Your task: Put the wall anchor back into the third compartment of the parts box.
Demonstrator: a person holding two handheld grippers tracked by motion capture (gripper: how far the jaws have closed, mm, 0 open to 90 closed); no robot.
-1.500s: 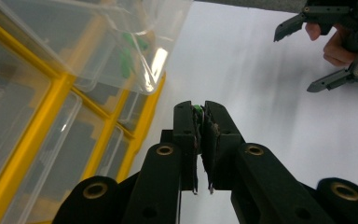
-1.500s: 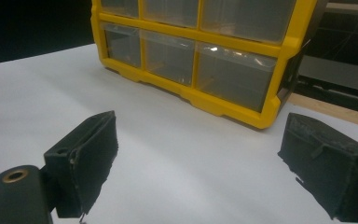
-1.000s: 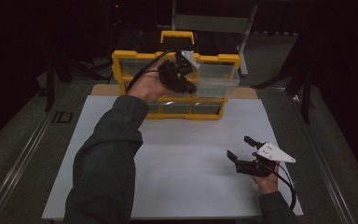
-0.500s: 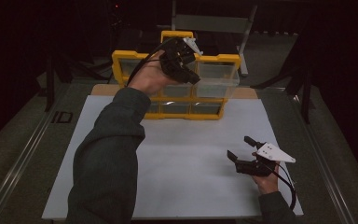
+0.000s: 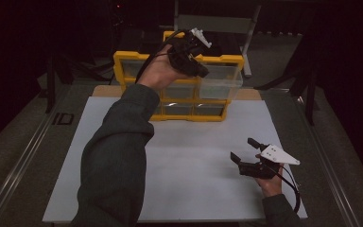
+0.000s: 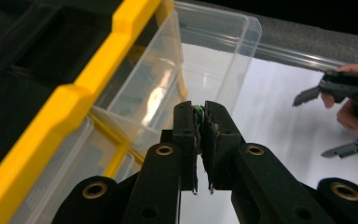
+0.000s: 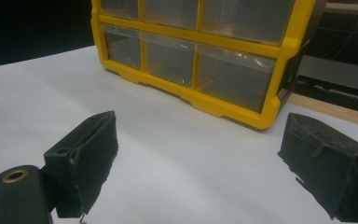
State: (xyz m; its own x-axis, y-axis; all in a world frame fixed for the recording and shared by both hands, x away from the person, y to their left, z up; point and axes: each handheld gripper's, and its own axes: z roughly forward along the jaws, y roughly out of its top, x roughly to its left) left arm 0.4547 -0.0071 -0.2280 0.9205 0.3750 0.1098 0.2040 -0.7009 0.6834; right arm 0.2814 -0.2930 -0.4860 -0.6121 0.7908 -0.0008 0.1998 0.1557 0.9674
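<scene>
Your left gripper (image 5: 194,66) is clamped on a small green piece (image 6: 196,109), of which only a sliver peeks out between the pads, and it hangs above the pulled-out clear drawer (image 5: 220,81) at the top right of the yellow drawer cabinet (image 5: 123,59), at the far edge of the white mat (image 5: 194,146). That thin pinch is the first risk: so little of the piece sits in the pads that a twist of your wrist could squeeze it out sideways. In the left gripper view the tips sit near the drawer's near wall rather than over its middle, so a release here may bounce the piece off the rim onto the mat or into the gap behind the drawers below. Lower too fast and you can knock the drawer, which juts well out of its slot, and tip it. Your right gripper (image 5: 246,156) rests agape and empty at the near right, well away from the cabinet, so nothing steadies it.
</scene>
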